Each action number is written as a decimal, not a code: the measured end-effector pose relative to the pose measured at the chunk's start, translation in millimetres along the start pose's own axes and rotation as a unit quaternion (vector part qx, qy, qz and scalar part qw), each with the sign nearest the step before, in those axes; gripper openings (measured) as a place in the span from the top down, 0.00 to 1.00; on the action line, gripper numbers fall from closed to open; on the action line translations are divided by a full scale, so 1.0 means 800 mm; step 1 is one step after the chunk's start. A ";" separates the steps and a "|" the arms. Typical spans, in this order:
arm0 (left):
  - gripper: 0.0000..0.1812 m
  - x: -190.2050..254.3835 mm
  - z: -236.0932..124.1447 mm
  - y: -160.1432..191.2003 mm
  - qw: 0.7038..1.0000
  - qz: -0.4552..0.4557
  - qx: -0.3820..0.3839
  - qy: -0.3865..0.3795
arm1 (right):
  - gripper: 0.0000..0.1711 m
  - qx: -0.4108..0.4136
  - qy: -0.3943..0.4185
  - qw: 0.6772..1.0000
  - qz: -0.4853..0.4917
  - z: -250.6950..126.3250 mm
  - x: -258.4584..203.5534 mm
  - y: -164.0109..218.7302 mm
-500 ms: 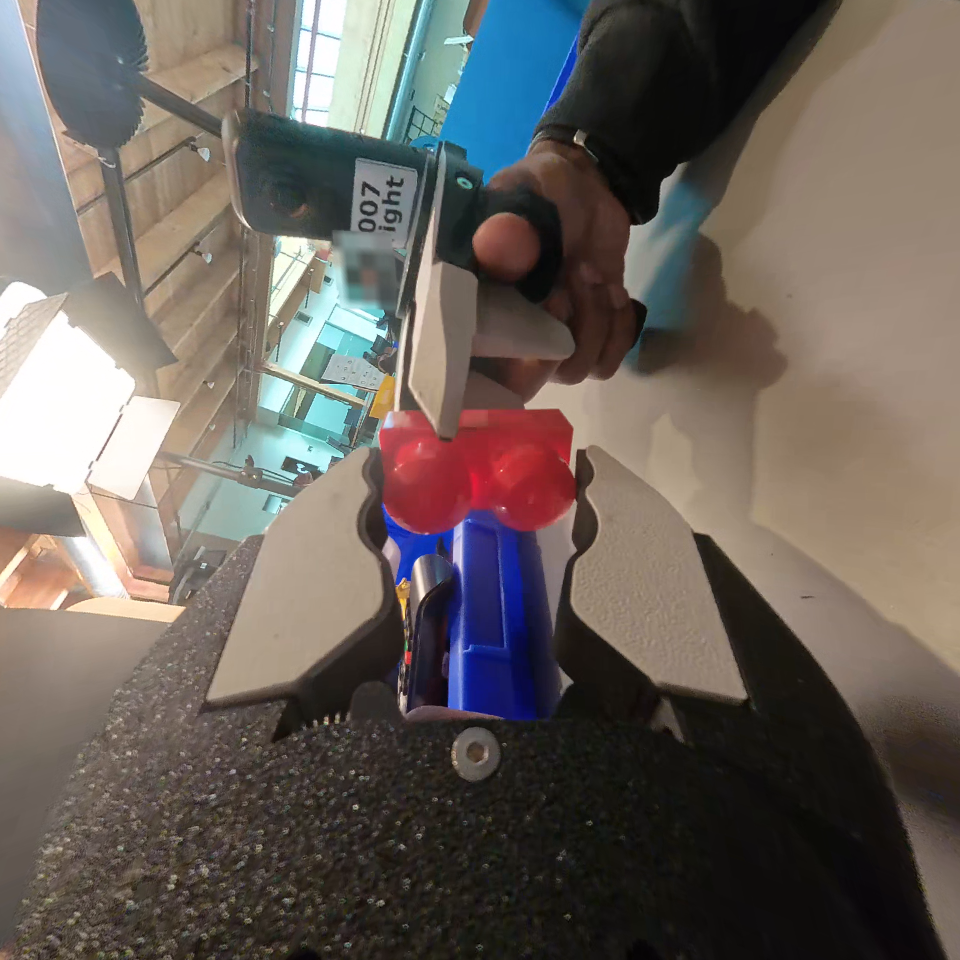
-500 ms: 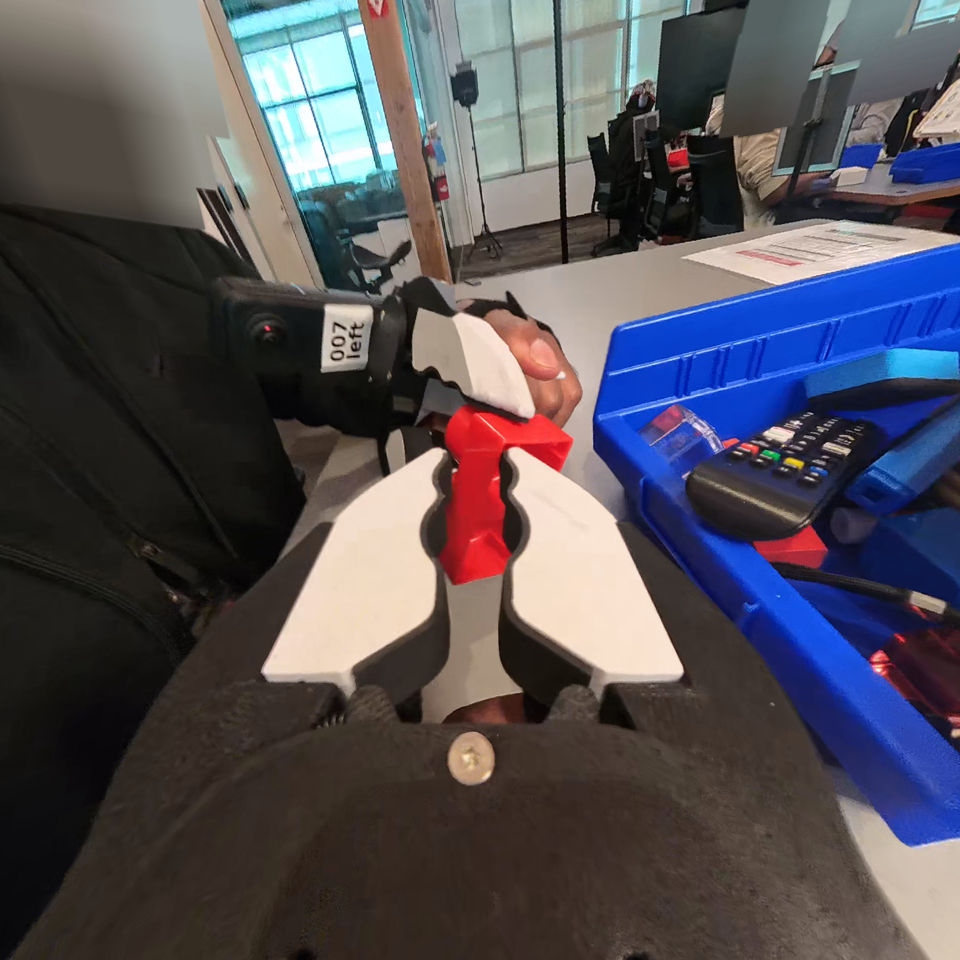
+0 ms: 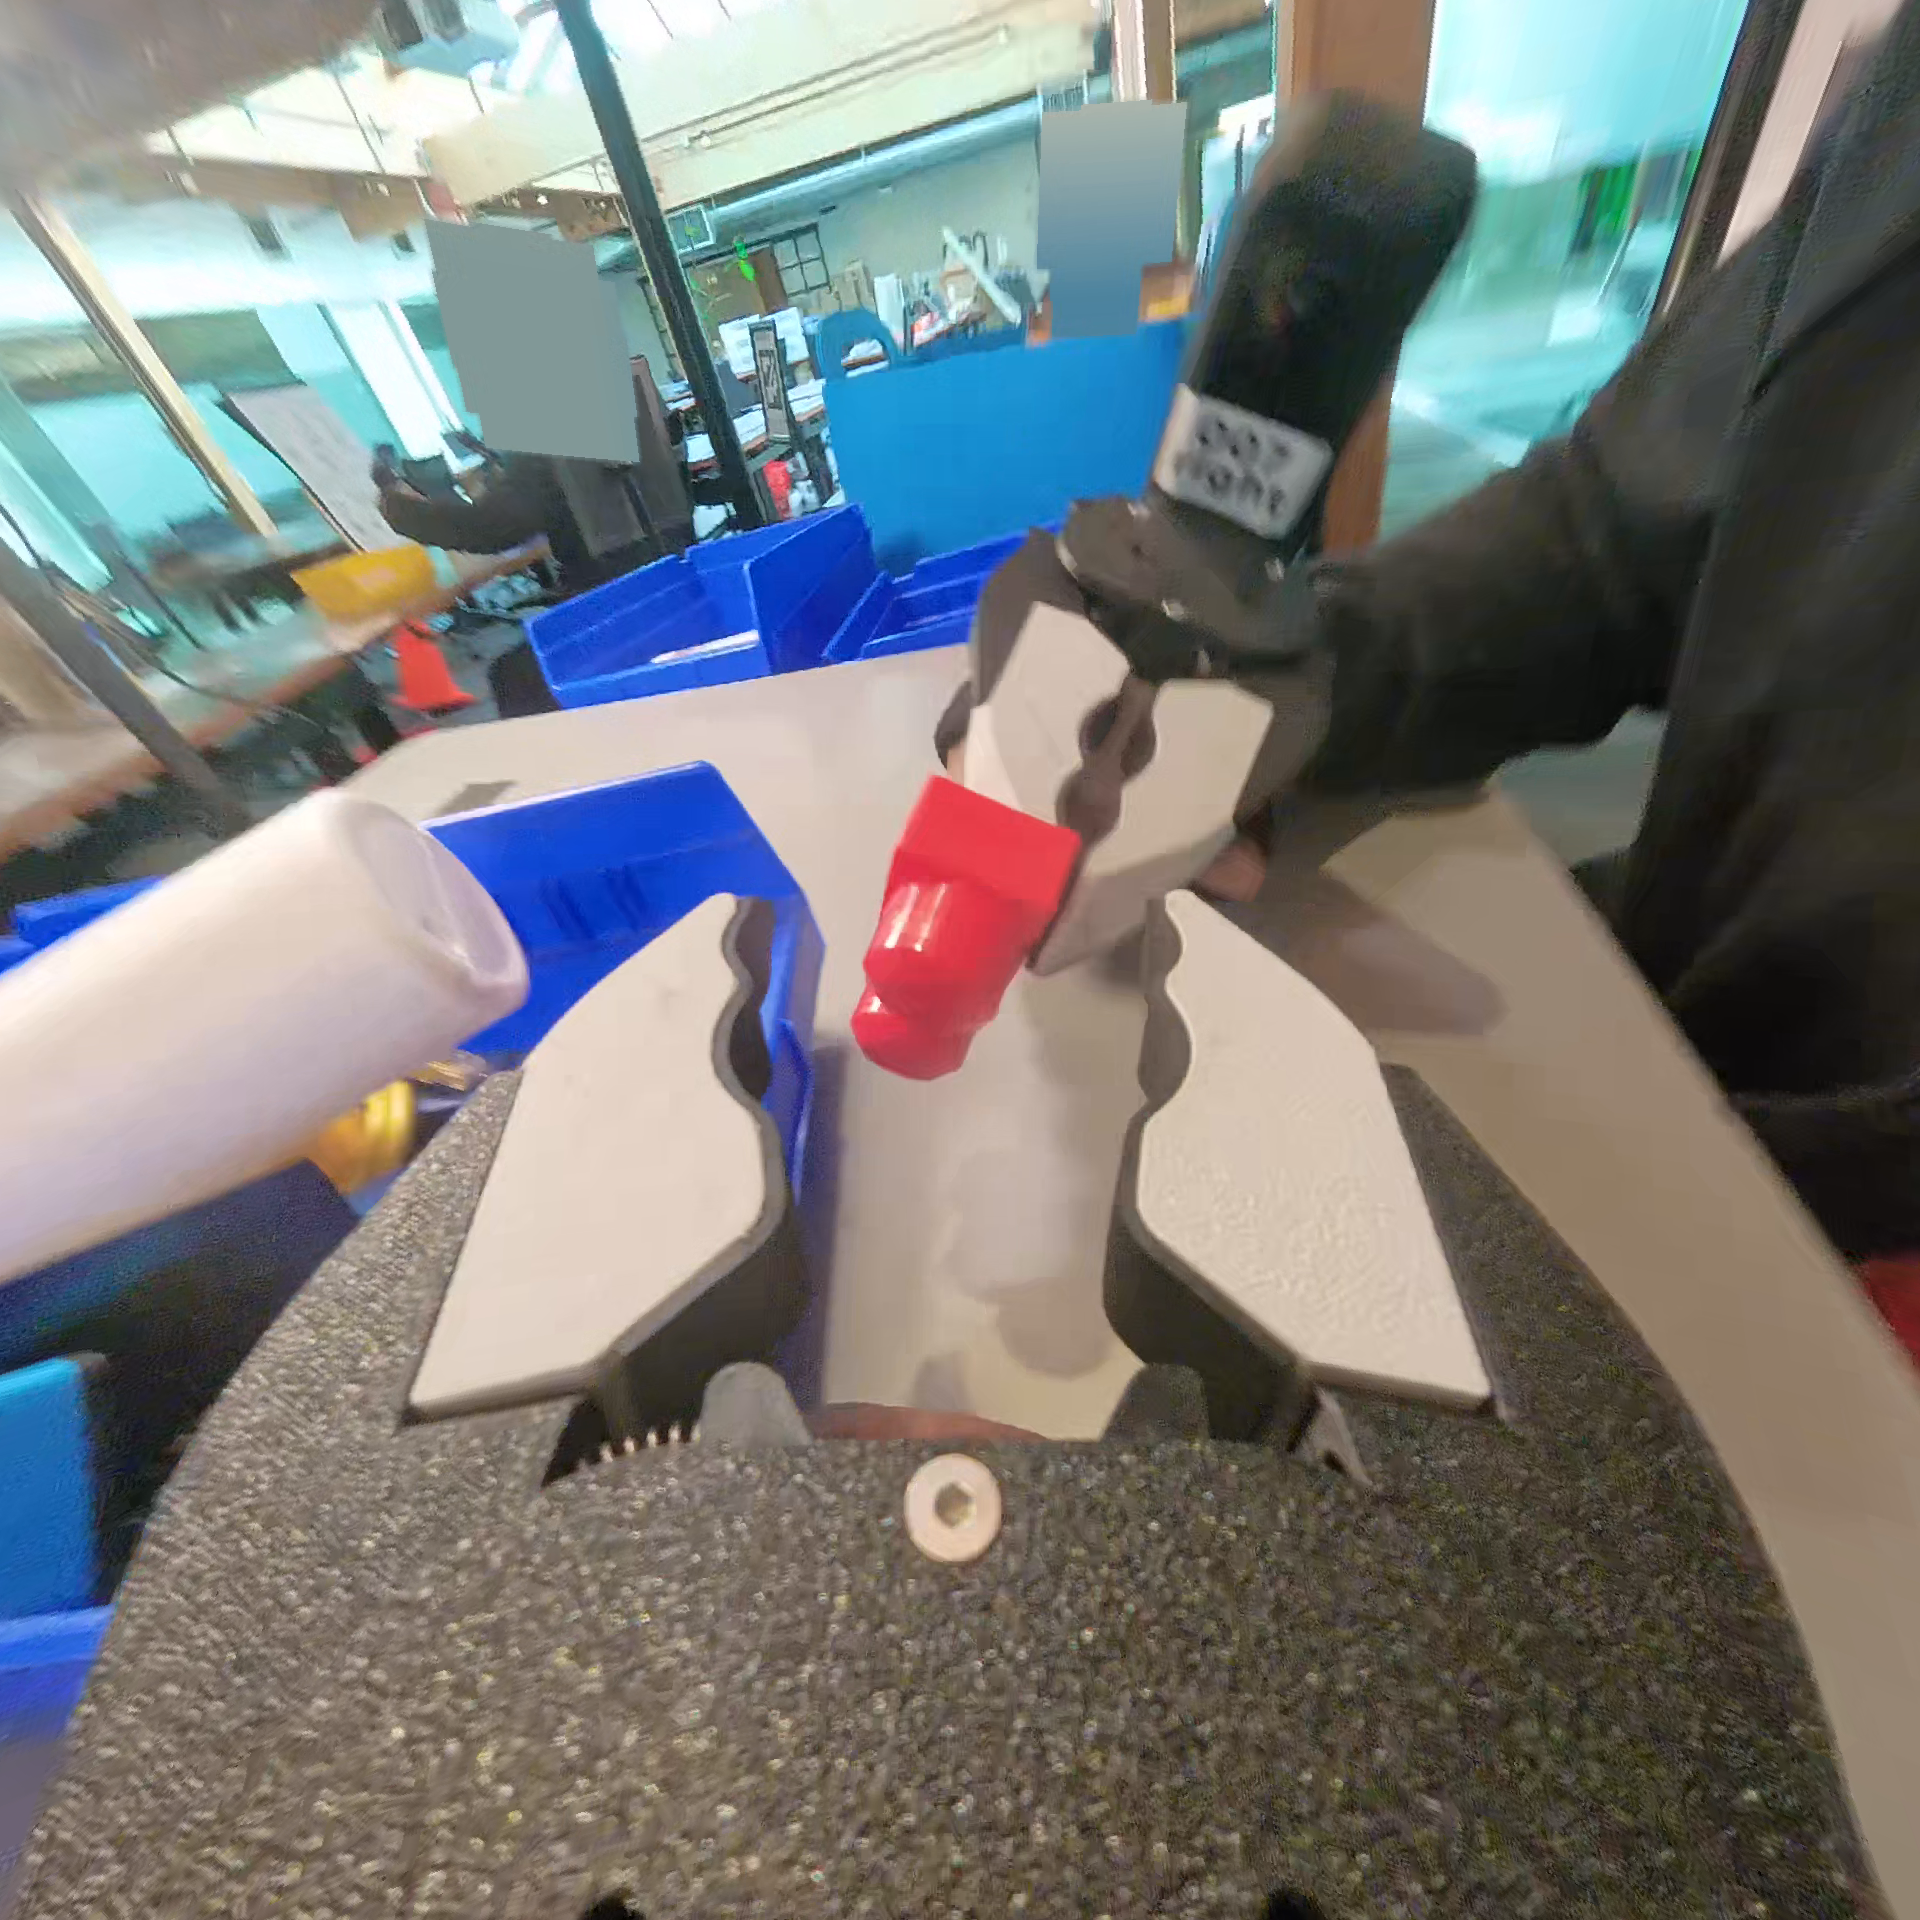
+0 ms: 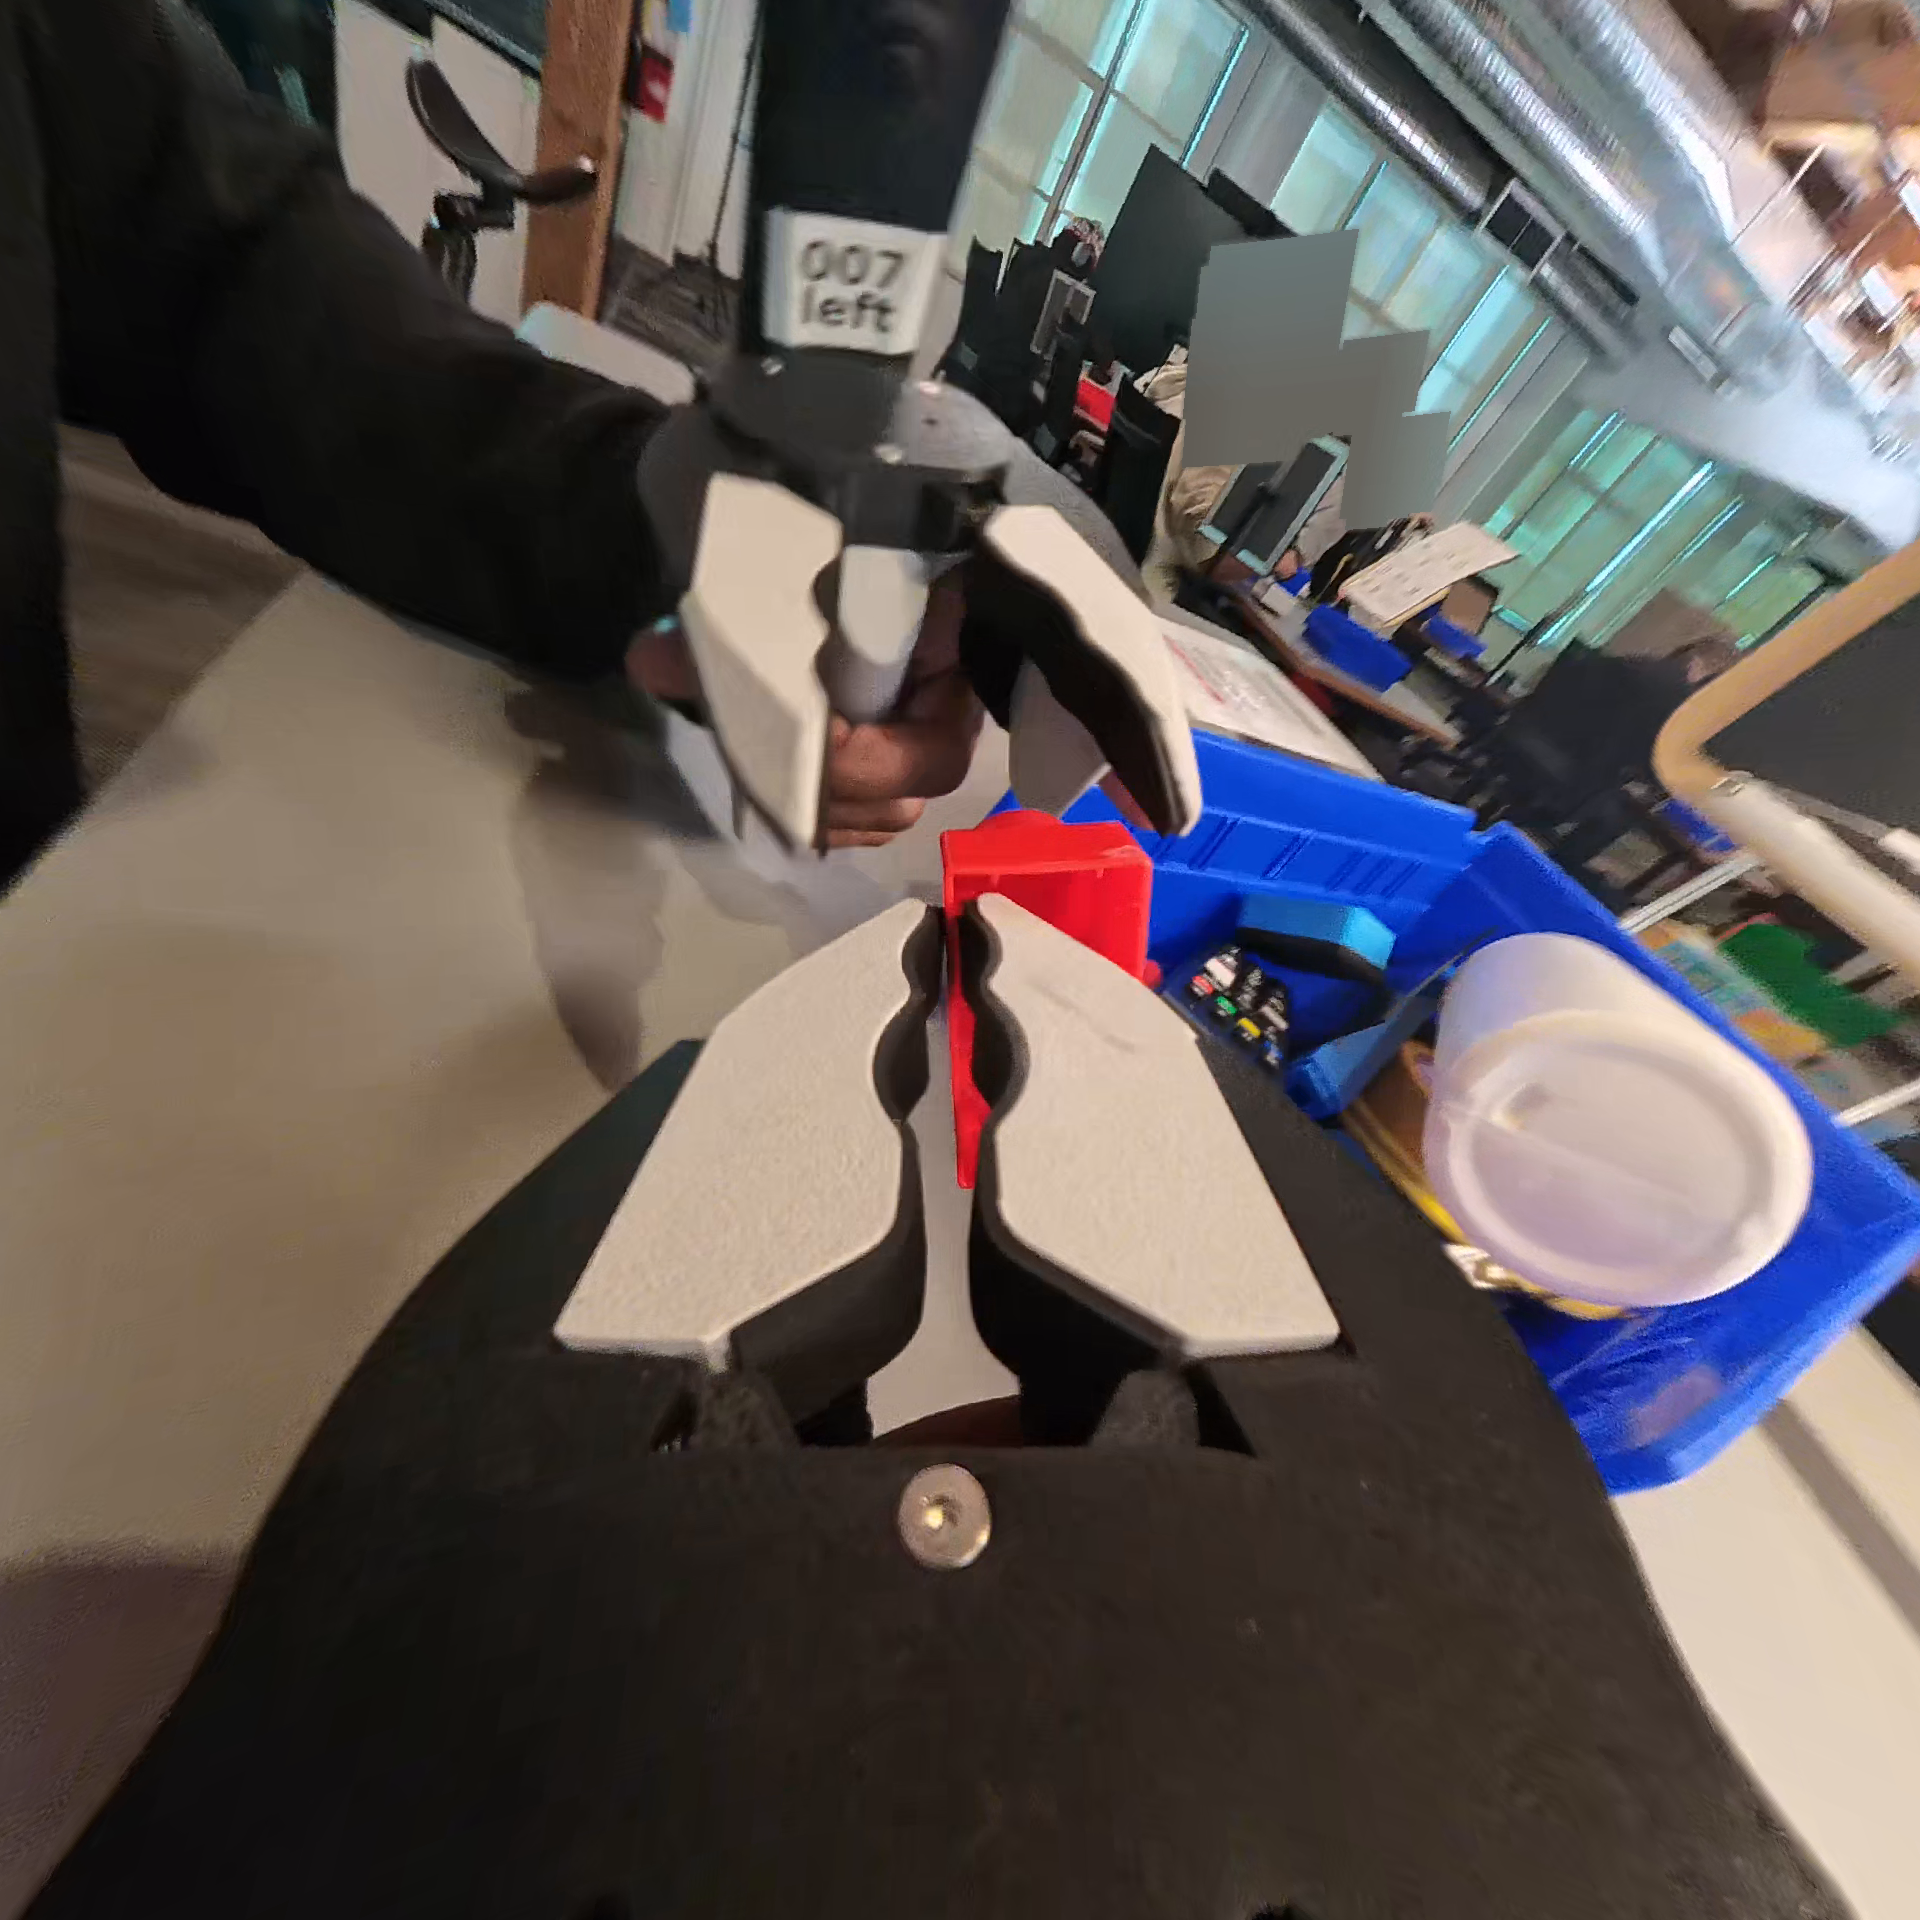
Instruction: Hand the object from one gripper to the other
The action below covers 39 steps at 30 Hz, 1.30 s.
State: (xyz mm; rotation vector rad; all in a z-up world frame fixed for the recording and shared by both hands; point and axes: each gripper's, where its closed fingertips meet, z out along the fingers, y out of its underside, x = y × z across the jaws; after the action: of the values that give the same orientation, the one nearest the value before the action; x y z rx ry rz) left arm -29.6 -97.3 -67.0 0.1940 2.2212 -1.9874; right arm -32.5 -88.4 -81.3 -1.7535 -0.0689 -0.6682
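Grey table: our right tool clamps the red block thinly; left tool gapes; it may slip.

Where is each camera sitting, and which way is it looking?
Left wrist view: sits on the left tool, looking across the grey table at the right tool, which holds the red block; a black sleeve shows.
Right wrist view: sits on the right tool, looking at the open left tool above the blue bin; a hand shows.
Both views share the red block, blue bin and white tube.
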 end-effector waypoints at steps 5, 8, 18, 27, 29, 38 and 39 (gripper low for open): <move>0.59 0.000 -0.001 -0.003 0.979 -0.193 0.022 0.066 | 0.99 -0.014 0.027 0.992 -0.126 0.004 -0.010 0.006; 0.59 -0.003 -0.002 -0.008 0.956 -0.274 0.046 0.091 | 0.99 -0.012 0.027 0.982 -0.188 0.006 -0.022 0.005; 0.54 0.037 0.010 0.013 0.937 -0.304 -0.008 0.173 | 0.99 0.035 0.027 0.973 -0.227 0.003 -0.038 -0.016; 0.60 0.055 0.015 0.015 0.912 -0.349 -0.010 0.217 | 0.98 0.051 0.026 0.969 -0.242 0.002 -0.045 -0.023; 0.60 0.047 0.014 0.015 0.931 -0.313 -0.005 0.191 | 0.98 0.044 0.037 0.970 -0.238 0.003 -0.040 -0.022; 0.60 0.012 0.009 0.010 0.984 -0.160 0.003 0.073 | 0.89 0.038 0.011 0.997 -0.059 0.001 -0.017 -0.014; 0.60 0.010 0.008 0.009 0.984 -0.163 0.008 0.071 | 0.89 0.040 0.013 0.998 -0.044 -0.001 -0.012 -0.014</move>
State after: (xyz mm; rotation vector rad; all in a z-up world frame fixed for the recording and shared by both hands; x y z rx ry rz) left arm -35.8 -102.8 -76.5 -0.0326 2.4602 -2.2179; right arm -45.3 -82.6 -75.9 -1.6710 -0.1528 -0.7421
